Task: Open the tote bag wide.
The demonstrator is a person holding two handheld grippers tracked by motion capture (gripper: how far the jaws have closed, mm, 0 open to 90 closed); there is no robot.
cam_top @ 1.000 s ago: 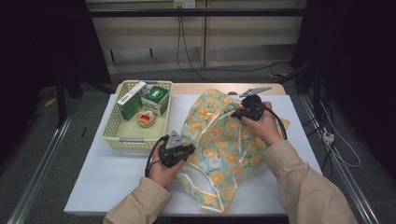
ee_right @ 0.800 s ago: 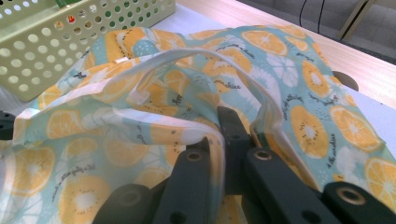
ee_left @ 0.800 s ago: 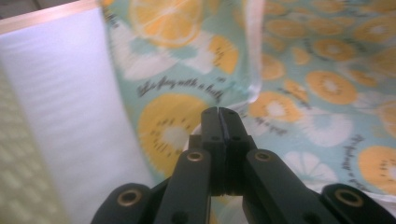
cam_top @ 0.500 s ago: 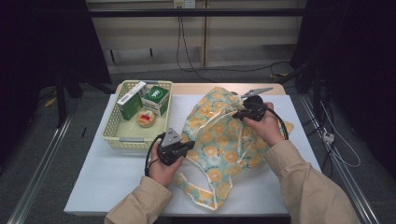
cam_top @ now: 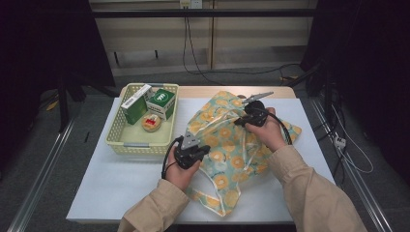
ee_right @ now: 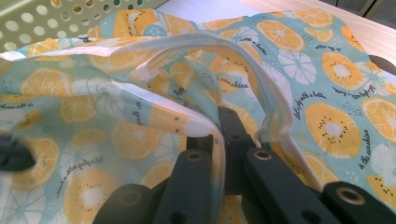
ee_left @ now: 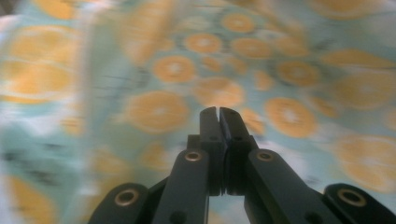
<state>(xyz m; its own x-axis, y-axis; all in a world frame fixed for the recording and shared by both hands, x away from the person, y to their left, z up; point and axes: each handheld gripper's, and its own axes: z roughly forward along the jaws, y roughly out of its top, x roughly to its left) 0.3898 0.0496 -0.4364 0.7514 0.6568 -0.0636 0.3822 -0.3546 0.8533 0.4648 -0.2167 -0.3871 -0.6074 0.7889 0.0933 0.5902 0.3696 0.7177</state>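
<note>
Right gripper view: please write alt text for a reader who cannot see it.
The right gripper is shut on the white-edged rim of a turquoise fabric bag printed with orange slices, its black jaws rising from below. A pale green perforated plastic basket sits top left.

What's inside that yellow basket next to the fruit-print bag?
The basket holds a white-and-green carton, a green box and a small round red-topped container. The front part of its floor lies bare. Anything beneath the boxes is covered.
</note>
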